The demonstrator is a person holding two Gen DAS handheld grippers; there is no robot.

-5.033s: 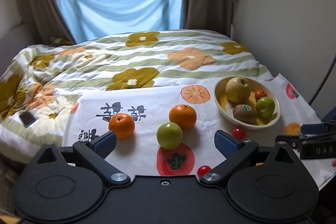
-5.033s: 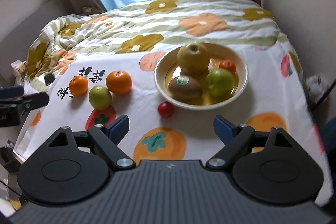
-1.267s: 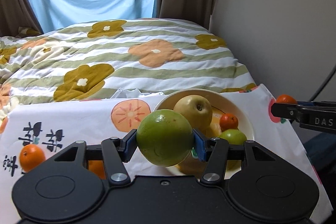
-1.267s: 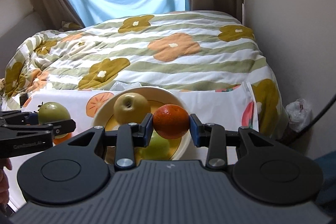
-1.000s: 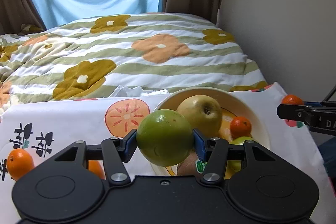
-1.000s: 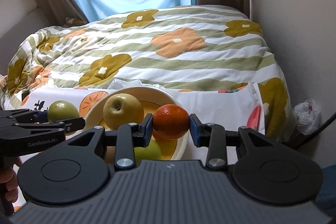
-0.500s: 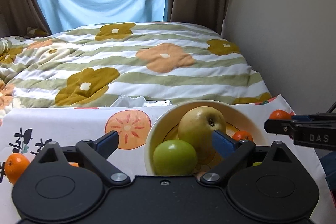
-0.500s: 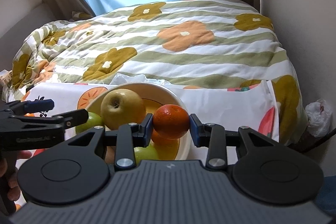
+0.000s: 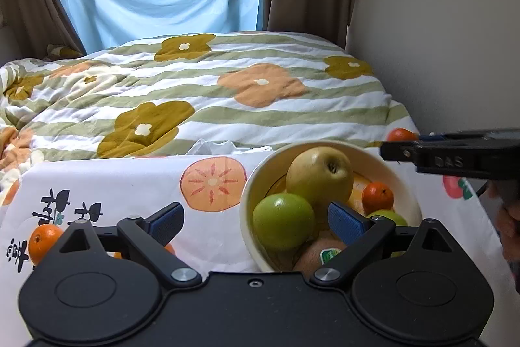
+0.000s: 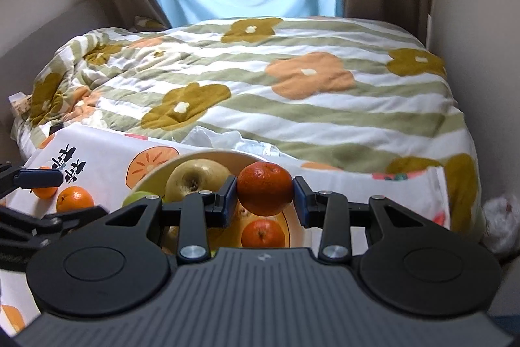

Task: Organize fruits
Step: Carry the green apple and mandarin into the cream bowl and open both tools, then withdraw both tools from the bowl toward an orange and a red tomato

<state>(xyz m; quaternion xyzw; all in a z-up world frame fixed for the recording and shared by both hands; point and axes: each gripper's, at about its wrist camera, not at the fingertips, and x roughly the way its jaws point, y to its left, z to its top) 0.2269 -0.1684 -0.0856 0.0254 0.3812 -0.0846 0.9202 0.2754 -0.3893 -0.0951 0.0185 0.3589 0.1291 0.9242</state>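
A cream bowl (image 9: 248, 184) on the fruit-print cloth holds a green apple (image 9: 283, 221), a yellow pear (image 9: 320, 173), a small orange (image 9: 377, 195), a kiwi (image 9: 317, 254) and another green fruit. My left gripper (image 9: 256, 221) is open and empty just in front of the bowl's left rim. My right gripper (image 10: 265, 195) is shut on an orange (image 10: 265, 187), held above the bowl (image 10: 195, 159); it also shows in the left wrist view (image 9: 399, 135). Two loose oranges (image 10: 74, 199) lie left of the bowl.
The cloth (image 9: 130, 181) covers a table at the foot of a bed with a flowered quilt (image 9: 227, 93). A wall (image 9: 438, 38) stands close on the right. A crumpled plastic bag (image 10: 224, 135) lies behind the bowl.
My left gripper opened and let the green apple into the bowl, then drew back a little to the left. My right gripper, still holding the orange, came lower over the bowl.
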